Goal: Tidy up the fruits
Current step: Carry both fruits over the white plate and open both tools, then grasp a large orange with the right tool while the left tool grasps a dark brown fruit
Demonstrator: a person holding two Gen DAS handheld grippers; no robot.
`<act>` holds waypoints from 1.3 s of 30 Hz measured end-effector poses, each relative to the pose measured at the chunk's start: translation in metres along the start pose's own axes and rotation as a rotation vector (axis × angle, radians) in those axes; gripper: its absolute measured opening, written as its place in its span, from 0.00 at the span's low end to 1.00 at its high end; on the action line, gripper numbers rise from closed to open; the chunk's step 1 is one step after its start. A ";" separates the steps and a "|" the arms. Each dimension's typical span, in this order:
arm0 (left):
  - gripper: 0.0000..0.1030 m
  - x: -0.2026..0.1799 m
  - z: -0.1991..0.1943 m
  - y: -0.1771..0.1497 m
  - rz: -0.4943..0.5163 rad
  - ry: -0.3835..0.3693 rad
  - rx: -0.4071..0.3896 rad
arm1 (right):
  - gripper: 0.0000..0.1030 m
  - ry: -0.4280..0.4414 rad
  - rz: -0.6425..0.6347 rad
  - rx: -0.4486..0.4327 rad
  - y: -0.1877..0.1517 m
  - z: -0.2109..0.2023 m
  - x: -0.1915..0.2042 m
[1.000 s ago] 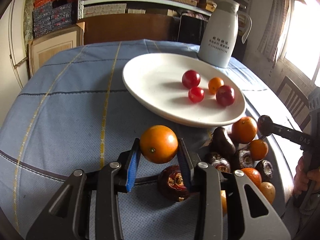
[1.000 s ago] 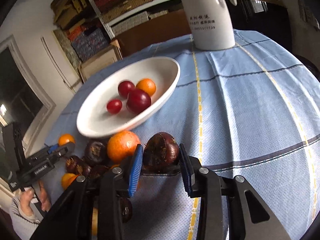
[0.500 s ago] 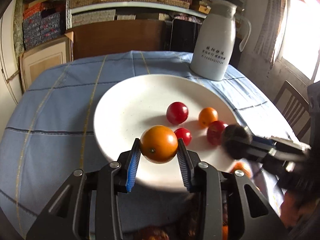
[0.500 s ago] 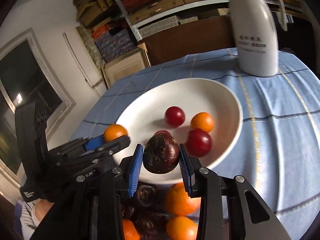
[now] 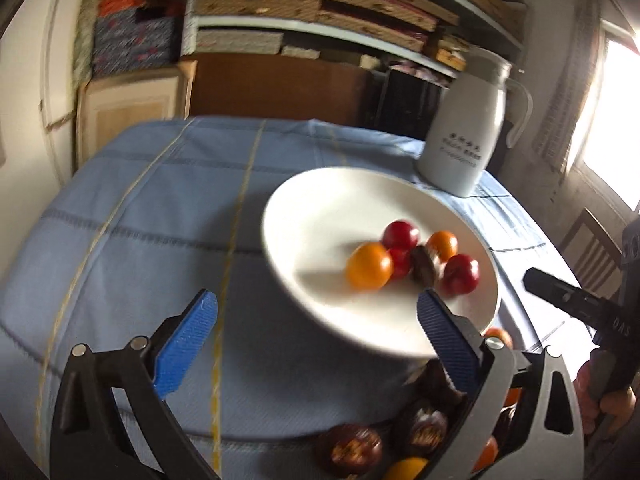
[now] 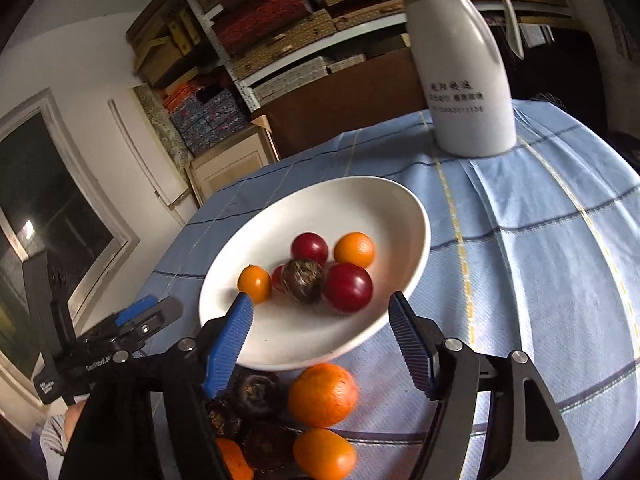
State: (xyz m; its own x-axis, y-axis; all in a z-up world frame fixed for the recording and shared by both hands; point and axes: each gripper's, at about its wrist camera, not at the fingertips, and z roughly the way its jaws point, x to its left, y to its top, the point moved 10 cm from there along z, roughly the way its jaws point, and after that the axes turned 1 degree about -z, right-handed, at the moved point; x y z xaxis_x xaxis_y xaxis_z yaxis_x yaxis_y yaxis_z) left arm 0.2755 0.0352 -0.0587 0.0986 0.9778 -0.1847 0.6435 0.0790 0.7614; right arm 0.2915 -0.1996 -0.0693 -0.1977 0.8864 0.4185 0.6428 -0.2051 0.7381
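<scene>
A white plate (image 5: 320, 208) (image 6: 360, 208) on the blue tablecloth holds several fruits: an orange one (image 5: 369, 266) (image 6: 254, 283), a dark brown one (image 5: 424, 266) (image 6: 303, 281), red ones (image 6: 347, 287) and a second orange one (image 6: 354, 249). My left gripper (image 5: 316, 336) is open and empty in front of the plate's near rim. My right gripper (image 6: 320, 332) is open and empty over the plate's near rim. Loose oranges (image 6: 322, 395) and dark fruits (image 6: 256, 390) (image 5: 348, 446) lie on the cloth before the plate.
A white thermos jug (image 5: 464, 136) (image 6: 464, 80) stands behind the plate. The right gripper shows at the left wrist view's right edge (image 5: 568, 300); the left gripper shows at the right wrist view's left (image 6: 132, 328). Shelves and a cabinet stand beyond the table.
Both grippers opened and let go: the orange fruit and the dark fruit now lie on the plate. Both grippers have drawn back from it.
</scene>
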 end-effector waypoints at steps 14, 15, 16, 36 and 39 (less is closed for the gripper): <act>0.95 0.062 -0.009 -0.064 -0.187 0.106 0.141 | 0.84 0.062 0.059 0.115 -0.045 -0.007 -0.002; 0.95 0.063 -0.010 -0.066 -0.192 0.103 0.142 | 0.84 0.064 0.045 0.122 -0.047 -0.006 0.001; 0.95 0.064 -0.011 -0.067 -0.192 0.102 0.139 | 0.84 0.066 0.033 0.129 -0.048 -0.004 0.004; 0.95 0.040 -0.008 -0.072 -0.084 0.092 0.172 | 0.48 0.017 -0.100 0.217 -0.068 0.030 0.020; 0.95 0.039 -0.007 -0.072 -0.087 0.088 0.173 | 0.43 0.032 -0.083 0.215 -0.068 0.029 0.018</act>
State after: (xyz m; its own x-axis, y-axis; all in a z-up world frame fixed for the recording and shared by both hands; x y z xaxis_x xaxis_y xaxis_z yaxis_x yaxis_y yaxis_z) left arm 0.2280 0.0694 -0.1160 -0.0242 0.9826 -0.1843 0.7679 0.1363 0.6259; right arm 0.2654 -0.1578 -0.1275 -0.2773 0.8824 0.3800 0.7654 -0.0362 0.6425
